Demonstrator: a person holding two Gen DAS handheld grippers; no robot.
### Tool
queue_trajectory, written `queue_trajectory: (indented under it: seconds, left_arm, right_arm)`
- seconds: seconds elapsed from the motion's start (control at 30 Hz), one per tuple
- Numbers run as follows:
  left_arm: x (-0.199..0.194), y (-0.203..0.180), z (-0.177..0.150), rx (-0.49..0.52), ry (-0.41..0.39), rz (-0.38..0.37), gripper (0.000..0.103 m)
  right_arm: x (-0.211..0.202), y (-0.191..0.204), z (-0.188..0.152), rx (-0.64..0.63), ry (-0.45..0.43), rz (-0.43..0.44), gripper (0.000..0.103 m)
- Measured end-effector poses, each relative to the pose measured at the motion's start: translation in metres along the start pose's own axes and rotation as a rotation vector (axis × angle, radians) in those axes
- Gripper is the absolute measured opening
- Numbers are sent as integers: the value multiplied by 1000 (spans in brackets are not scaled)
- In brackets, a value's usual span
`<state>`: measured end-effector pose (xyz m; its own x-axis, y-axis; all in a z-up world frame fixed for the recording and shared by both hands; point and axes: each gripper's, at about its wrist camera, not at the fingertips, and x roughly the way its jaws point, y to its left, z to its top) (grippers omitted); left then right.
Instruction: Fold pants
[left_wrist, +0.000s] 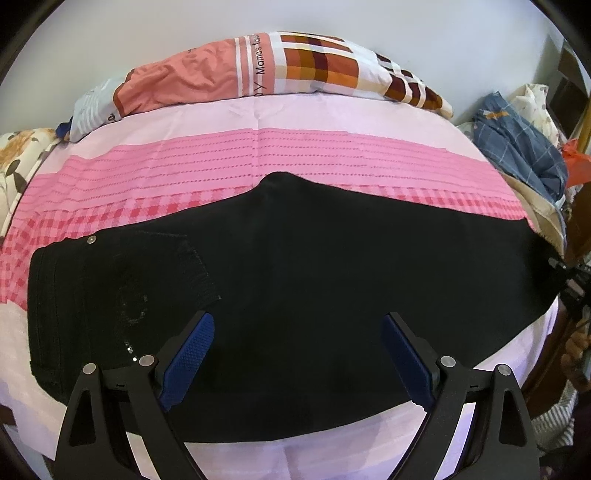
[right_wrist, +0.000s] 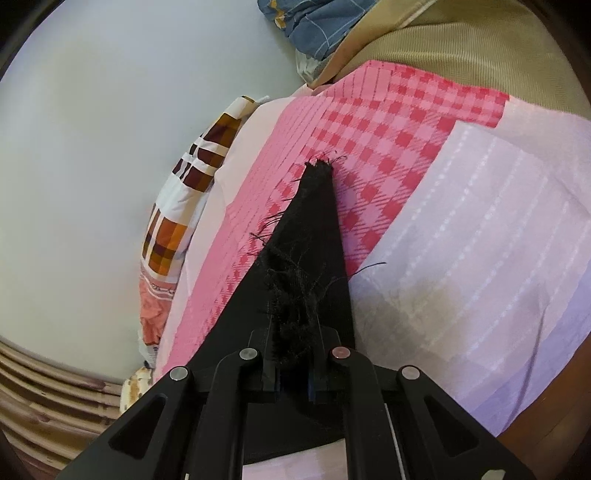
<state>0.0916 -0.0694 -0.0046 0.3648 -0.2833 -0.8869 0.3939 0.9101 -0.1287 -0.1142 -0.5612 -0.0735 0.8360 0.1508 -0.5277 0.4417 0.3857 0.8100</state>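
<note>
- The black pants (left_wrist: 295, 277) lie flat across the pink bedsheet (left_wrist: 258, 158), folded lengthwise with one leg on the other; the waistband sits at the left of the left wrist view and the legs run off to the right.
- A back pocket (left_wrist: 162, 273) with a metal rivet (left_wrist: 91, 240) at its corner faces up near the waistband.
- The left gripper (left_wrist: 297, 350) hovers over the near middle of the pants, its jaws spread wide; the blue pads (left_wrist: 188, 358) grip nothing.
- The right gripper (right_wrist: 293, 363) has its jaws drawn close together on the frayed hem (right_wrist: 295, 295) of the pants, loose black threads sticking out between and around the fingers.
- From that grip the black cloth (right_wrist: 314, 221) runs forward as a narrow, taut-looking strip over the red-and-pink checked part of the sheet (right_wrist: 388, 129).
- In the left wrist view, the right gripper (left_wrist: 570, 280) shows only as a dark shape at the far right edge of the pants.
- A folded quilt (left_wrist: 280, 70) in salmon and brown checks lies along the far edge of the bed against the pale wall (left_wrist: 406, 22).
- A blue checked cloth (left_wrist: 517, 136) is bundled at the far right corner, beside a tan ribbed fabric (right_wrist: 461, 40).
</note>
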Motion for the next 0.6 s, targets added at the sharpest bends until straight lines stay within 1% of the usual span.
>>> queue_trajectory:
  seconds: [0.23, 0.43, 0.6]
  left_arm:
    - [-3, 14, -3, -25, -1, 16, 92]
    - [-1, 22, -3, -51, 11, 11, 92]
    - [-2, 22, -5, -47, 11, 7, 92]
  right_arm:
    - [7, 13, -7, 29, 35, 44, 9]
    - [20, 40, -18, 11, 81, 90, 9]
    - [33, 65, -28, -16, 118, 129, 9]
